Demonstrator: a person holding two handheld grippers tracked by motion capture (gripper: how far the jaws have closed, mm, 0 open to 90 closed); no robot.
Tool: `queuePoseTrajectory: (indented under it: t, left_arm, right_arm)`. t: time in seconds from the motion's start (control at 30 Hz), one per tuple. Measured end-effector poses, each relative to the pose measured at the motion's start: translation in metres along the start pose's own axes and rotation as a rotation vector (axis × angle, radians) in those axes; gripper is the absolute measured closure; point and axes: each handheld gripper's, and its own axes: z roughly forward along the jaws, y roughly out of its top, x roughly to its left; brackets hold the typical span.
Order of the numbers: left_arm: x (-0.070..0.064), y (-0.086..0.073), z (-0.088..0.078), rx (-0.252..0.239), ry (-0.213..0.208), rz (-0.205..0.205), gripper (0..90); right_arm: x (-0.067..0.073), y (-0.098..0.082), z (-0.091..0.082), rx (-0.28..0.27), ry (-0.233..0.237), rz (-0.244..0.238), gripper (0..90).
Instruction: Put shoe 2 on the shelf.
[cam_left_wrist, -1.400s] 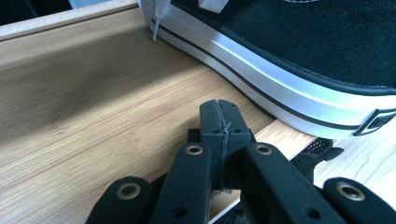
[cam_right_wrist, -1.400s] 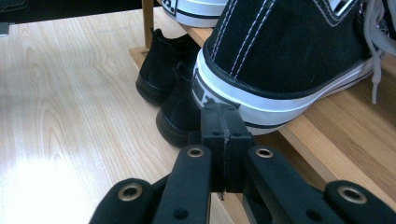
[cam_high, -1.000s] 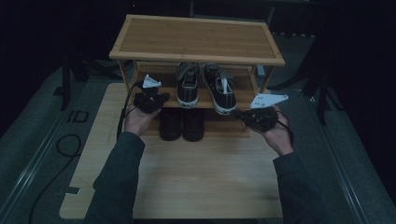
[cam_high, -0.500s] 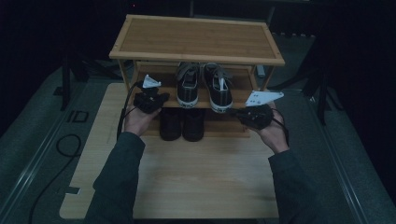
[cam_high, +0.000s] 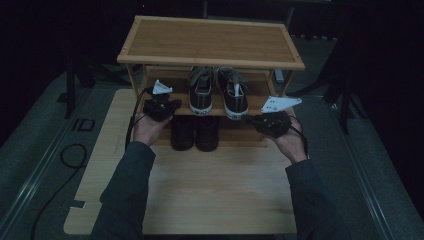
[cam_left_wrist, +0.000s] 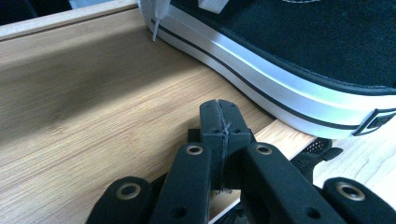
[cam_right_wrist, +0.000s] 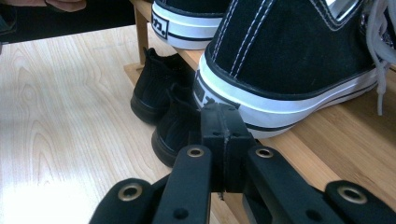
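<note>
A pair of black canvas sneakers with white soles stands on the middle shelf of a wooden rack (cam_high: 210, 39): the left sneaker (cam_high: 201, 92) and the right sneaker (cam_high: 232, 92), heels toward me. A pair of plain black shoes (cam_high: 195, 132) sits below them. My left gripper (cam_high: 175, 104) is shut and empty, just left of the left sneaker (cam_left_wrist: 299, 60), over the shelf board (cam_left_wrist: 93, 107). My right gripper (cam_high: 252, 121) is shut and empty, close to the right sneaker's heel (cam_right_wrist: 289, 70); the black shoes (cam_right_wrist: 168, 107) lie beyond its tip.
The rack stands at the far end of a light wooden board (cam_high: 210, 190) on a grey floor. A black cable (cam_high: 65, 160) loops on the floor at left. Dark stands flank the rack on both sides.
My right gripper has shifted a little left, toward the right sneaker's heel. The left gripper has stayed where it was.
</note>
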Motion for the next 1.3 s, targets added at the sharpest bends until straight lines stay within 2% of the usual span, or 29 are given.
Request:
queuePoseTrajectory:
  t: [0.3, 0.73, 1.0, 1.3]
  left_arm:
    - [-0.002, 0.001, 0.000, 0.004, 0.015, -0.002, 90.0]
    - [-0.008, 0.005, 0.004, 0.019, 0.019, 0.035, 90.0]
    - [-0.016, 0.009, 0.011, 0.014, -0.007, 0.043, 90.0]
    - [-0.015, 0.009, 0.011, 0.021, -0.017, 0.029, 90.0]
  right_arm:
    - [0.001, 0.002, 0.002, 0.000, 0.006, -0.002, 90.0]
    - [0.003, 0.005, 0.007, -0.006, 0.019, -0.002, 90.0]
    - [0.005, 0.005, 0.010, -0.002, 0.025, -0.006, 90.0]
    - [0.007, 0.006, 0.015, -0.008, 0.036, -0.011, 90.0]
